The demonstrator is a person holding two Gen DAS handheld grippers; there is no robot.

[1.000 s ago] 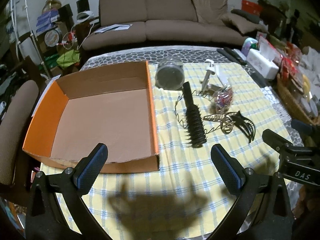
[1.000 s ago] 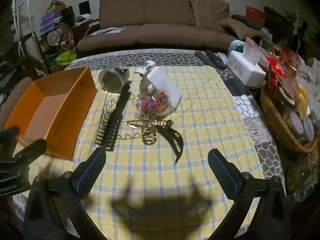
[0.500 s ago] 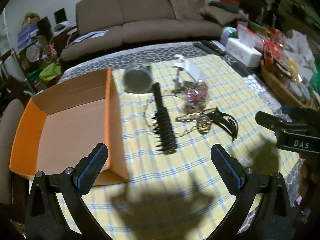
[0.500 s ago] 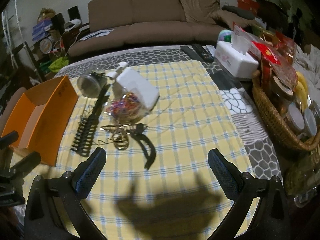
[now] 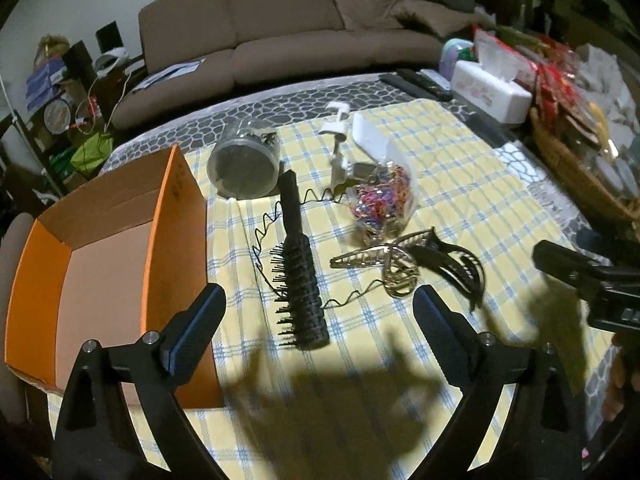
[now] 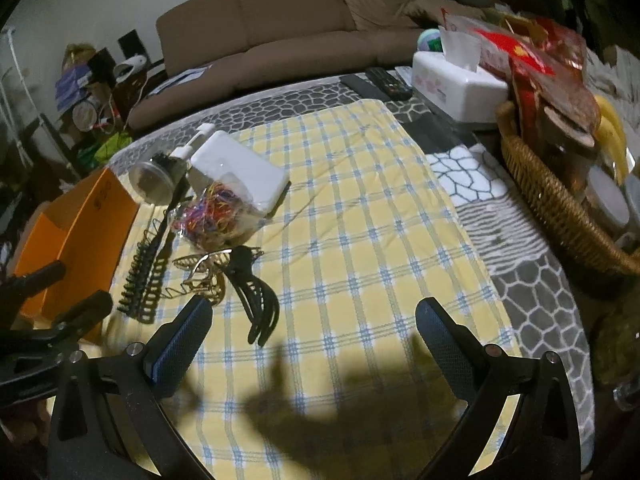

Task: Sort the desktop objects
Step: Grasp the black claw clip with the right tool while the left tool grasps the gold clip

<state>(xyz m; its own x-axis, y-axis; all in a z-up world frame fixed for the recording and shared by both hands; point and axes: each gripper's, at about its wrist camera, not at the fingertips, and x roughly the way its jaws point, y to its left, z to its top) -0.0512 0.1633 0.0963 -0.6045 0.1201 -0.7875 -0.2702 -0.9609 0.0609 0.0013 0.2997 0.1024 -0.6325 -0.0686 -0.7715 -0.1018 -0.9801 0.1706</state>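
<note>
A black hairbrush (image 5: 302,276) lies on the yellow checked cloth (image 5: 440,184), and my left gripper (image 5: 318,300) hangs above its bristle end. Its jaws are closing, with the brush below and between them and the pads touching nothing. Left of the brush stands an empty orange cardboard box (image 5: 100,272). Behind it lie a tipped jar (image 5: 244,164), a white pump bottle (image 5: 340,140), a bag of coloured hair ties (image 5: 380,204), a gold claw clip (image 5: 384,264) and a black claw clip (image 5: 456,264). My right gripper (image 6: 314,312) is open and empty over bare cloth, just right of the black claw clip (image 6: 256,296).
A tissue box (image 6: 456,80), remotes (image 6: 384,84) and a wicker basket (image 6: 552,200) full of packets crowd the table's right side. A thin wavy wire headband (image 5: 264,240) lies under the brush. A brown sofa (image 5: 280,28) stands behind the table.
Both grippers moved rightward and lower over the table. The box slid to the left edge of the left wrist view, the brush now lies between the left fingers, which have drawn slightly inward.
</note>
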